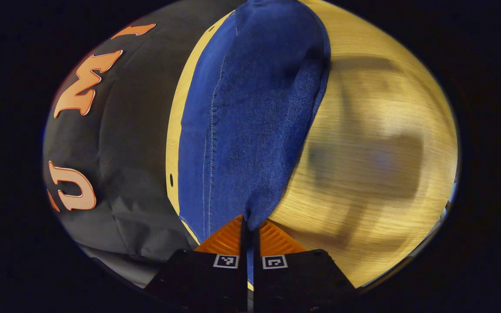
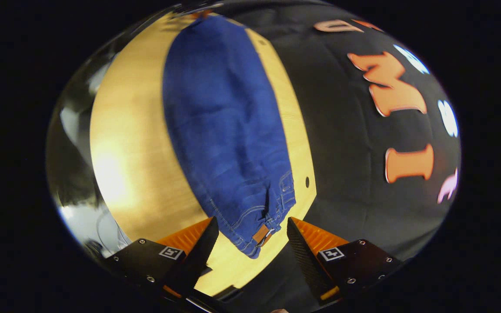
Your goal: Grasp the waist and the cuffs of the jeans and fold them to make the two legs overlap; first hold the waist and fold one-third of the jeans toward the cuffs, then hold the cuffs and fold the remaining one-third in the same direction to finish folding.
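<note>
1. In the left gripper view, the left gripper (image 1: 250,226) sits nearest the lens with its two fingers drawn almost together, pinching a narrow end of the jeans (image 1: 250,130) between them; a fold of denim rises out of the slim gap.

2. Just beyond that grip, the blue denim widens and runs away from the camera along the wooden table (image 1: 385,130), a pale stitched seam (image 1: 212,130) tracing its left side.

3. To the right of the cloth in the same view, bare wood grain carries soft, blurred shadows; to the left, a thin strip of table edge with a small dark hole (image 1: 171,179) borders the black cloth wall (image 1: 124,152) of the booth.

4. In the right gripper view, the right gripper (image 2: 252,234) hangs with its fingers spread wide apart, gripping nothing, and the waist end of the jeans (image 2: 228,130) lies on the table between and just past the fingertips.

5. A small tan patch (image 2: 261,234) marks the waistband corner nearest the lens, with pocket stitching just behind it.

6. Farther on, the denim stretches lengthwise across the wooden table (image 2: 133,165), lying flat, with a band of wood showing on either side.

7. Beyond the table's right edge hangs the black cloth wall (image 2: 346,139).
</note>
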A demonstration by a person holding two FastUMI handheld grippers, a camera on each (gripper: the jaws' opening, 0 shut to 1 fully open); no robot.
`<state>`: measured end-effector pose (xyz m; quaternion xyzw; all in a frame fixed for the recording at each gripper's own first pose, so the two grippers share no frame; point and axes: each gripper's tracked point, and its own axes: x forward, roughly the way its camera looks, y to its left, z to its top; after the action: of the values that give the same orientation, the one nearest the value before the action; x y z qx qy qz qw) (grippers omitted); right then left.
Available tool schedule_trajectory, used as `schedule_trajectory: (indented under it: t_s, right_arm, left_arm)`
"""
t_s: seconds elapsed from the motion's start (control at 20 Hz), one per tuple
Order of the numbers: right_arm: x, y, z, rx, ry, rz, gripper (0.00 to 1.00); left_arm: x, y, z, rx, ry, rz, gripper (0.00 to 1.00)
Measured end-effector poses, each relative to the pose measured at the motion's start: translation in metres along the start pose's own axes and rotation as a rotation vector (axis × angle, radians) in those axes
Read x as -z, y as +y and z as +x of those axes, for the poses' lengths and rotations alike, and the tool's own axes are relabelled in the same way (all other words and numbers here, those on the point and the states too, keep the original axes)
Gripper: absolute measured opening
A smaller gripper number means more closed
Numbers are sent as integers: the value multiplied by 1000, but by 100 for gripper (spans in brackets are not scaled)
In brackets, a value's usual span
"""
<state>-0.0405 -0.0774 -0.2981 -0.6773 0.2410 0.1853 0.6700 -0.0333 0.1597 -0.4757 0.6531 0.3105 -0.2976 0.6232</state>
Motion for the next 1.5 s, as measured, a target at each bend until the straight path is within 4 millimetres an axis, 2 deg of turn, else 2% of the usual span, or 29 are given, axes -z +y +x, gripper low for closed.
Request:
schedule_trajectory:
  t_s: [0.15, 0.4, 0.55, 0.95, 1.05, 1.1, 1.15, 1.25, 1.3, 1.35, 1.4, 1.5]
  right_arm:
    - [2, 17, 18, -52, -11, -94, 98]
    - [14, 26, 38, -123, 13, -189, 98]
    - [12, 25, 45, -138, 15, -216, 96]
    - [-3, 1, 78, -83, 2, -204, 93]
    - [-2, 7, 88, -100, 18, -196, 88]
    - [1, 18, 89, -142, 38, -185, 89]
    - [3, 20, 93, -142, 43, -185, 62]
    - [2, 20, 82, -134, 27, -191, 10]
    - [5, 22, 90, -151, 35, -175, 9]
    - [10, 26, 89, -174, 40, -157, 3]
    - [14, 28, 89, -196, 46, -146, 3]
    - [15, 27, 79, -228, 44, -114, 3]
  left_arm:
    - [0, -1, 1, 2, 9, 8, 6]
    - [1, 0, 2, -6, 19, 12, 5]
    - [1, 0, 3, -4, 20, -2, 6]
    - [-1, 1, 2, 10, 14, -20, 6]
    - [-1, 0, 3, 12, 14, -31, 5]
    - [0, 1, 2, 11, 13, -36, 6]
    - [0, 1, 2, 11, 14, -38, 6]
    - [1, 1, 2, 13, 18, -33, 5]
    - [1, 0, 2, 20, 22, -33, 6]
    - [0, -1, 2, 31, 20, -41, 6]
    - [1, -1, 2, 46, 17, -55, 6]
    - [-1, -1, 1, 80, 12, -77, 6]
